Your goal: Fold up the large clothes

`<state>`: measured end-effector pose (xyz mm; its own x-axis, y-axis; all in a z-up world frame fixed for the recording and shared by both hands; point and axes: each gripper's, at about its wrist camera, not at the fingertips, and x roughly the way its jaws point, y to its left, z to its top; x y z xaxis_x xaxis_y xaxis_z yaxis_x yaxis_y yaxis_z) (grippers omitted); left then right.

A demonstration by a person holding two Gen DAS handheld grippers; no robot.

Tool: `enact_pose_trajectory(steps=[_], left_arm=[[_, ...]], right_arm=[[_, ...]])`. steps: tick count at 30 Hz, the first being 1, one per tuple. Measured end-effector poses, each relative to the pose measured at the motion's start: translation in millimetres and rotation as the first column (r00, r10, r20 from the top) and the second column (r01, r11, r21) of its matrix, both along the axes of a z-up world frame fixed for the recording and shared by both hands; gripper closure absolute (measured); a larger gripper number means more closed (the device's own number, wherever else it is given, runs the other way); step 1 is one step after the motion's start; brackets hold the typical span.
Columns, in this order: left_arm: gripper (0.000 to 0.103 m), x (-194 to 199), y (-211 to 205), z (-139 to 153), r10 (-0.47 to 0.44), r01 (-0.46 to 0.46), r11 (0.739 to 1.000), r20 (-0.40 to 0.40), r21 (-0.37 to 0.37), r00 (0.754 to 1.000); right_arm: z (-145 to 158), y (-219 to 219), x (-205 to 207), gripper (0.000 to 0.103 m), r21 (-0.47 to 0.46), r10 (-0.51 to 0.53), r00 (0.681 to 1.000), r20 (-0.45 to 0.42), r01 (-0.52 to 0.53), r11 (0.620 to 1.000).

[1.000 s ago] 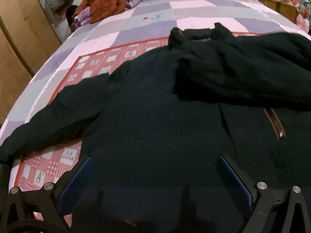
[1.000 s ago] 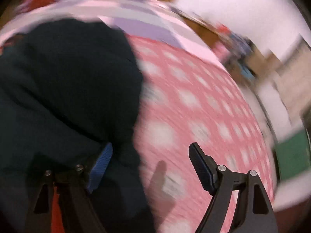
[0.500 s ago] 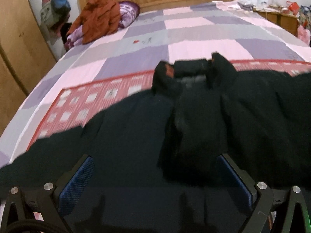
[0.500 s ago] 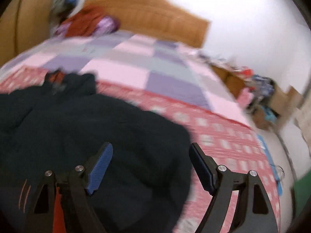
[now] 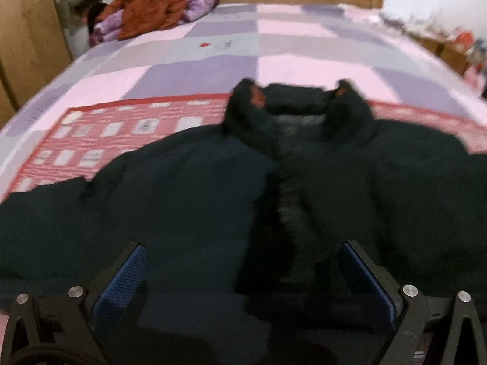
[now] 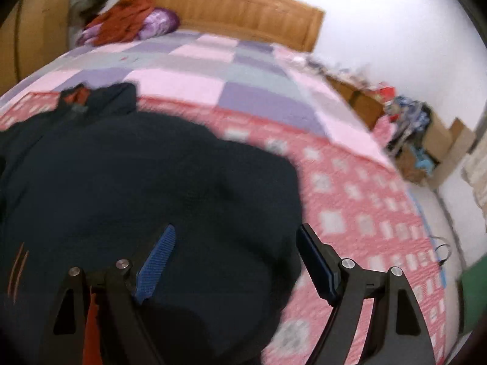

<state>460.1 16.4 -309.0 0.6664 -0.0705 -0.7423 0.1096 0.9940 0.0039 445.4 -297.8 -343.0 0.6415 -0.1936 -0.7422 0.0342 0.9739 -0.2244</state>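
Observation:
A large black jacket (image 5: 188, 200) lies spread on the bed, its collar (image 5: 292, 106) with orange lining pointing toward the headboard. One sleeve stretches off to the left in the left wrist view. My left gripper (image 5: 243, 261) hovers open over the jacket's lower front, nothing between its blue pads. In the right wrist view the same jacket (image 6: 137, 182) fills the left half, its right side folded in to a rounded edge. My right gripper (image 6: 236, 246) stands open above that edge, holding nothing.
The bed carries a pink, purple and grey checked quilt (image 5: 292, 42) with a red-patterned part (image 6: 359, 200). Orange and purple clothes (image 5: 152, 3) are heaped by the wooden headboard (image 6: 237, 9). A wardrobe (image 5: 27, 30) stands on the left, clutter and boxes (image 6: 420, 133) on the right.
The left view has swung right, from the sleeve side to centre on the collar. The right view has tilted up from the jacket's edge to take in the bed and headboard. Both grippers stayed open.

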Motion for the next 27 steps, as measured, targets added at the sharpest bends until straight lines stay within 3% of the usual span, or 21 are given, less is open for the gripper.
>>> enact_pose_trajectory(steps=[5,8,10,11,12,13,15,18,21,24,27], left_arm=[[0.0,16,-19,-12,-0.08,0.076,0.996,-0.082,-0.056,0.993],[0.0,33,-30,-40,-0.083,0.085,0.996,-0.2,0.002,0.976],[0.0,39,-28,-56,-0.085,0.068,0.995,-0.267,-0.071,0.96],[0.008,40,-28,-57,-0.095,0.071,0.993,-0.272,-0.098,0.958],[0.033,38,-31,-54,-0.135,0.105,0.986,-0.256,-0.126,0.957],[0.048,34,-38,-48,-0.189,0.157,0.976,-0.236,-0.148,0.953],[0.072,23,-48,-36,-0.227,0.206,0.971,-0.193,-0.121,0.955],[0.075,12,-31,-14,-0.226,0.196,0.962,-0.149,-0.192,0.963],[0.075,0,-5,12,-0.185,0.167,0.967,-0.082,-0.193,0.979],[0.075,-9,24,38,-0.138,0.133,0.98,-0.024,-0.146,0.99],[0.075,-10,50,35,-0.082,0.08,0.994,-0.034,-0.072,0.996]], right_arm=[[-18,9,-8,0.018,0.011,-0.024,1.0,-0.007,0.024,1.0],[-19,6,-11,0.018,0.052,-0.056,0.998,-0.011,0.056,0.997],[-20,6,-18,0.018,0.053,-0.051,0.999,-0.009,0.052,0.997],[-19,7,-19,0.018,0.049,-0.044,0.999,-0.008,0.044,0.998],[-16,8,-20,0.018,0.044,-0.036,0.999,-0.009,0.036,0.998],[-17,9,-27,0.018,0.042,-0.03,1.0,-0.009,0.031,0.999],[-12,9,-30,0.018,0.039,-0.013,1.0,-0.005,0.013,0.999],[-3,8,-35,0.018,0.023,-0.014,1.0,0.012,0.014,1.0],[19,14,-58,0.018,0.0,0.038,0.995,0.094,-0.038,0.999],[26,33,-87,0.018,-0.047,0.158,0.981,0.112,-0.153,0.987],[30,29,-96,0.018,-0.024,0.133,0.985,0.111,-0.131,0.991]])
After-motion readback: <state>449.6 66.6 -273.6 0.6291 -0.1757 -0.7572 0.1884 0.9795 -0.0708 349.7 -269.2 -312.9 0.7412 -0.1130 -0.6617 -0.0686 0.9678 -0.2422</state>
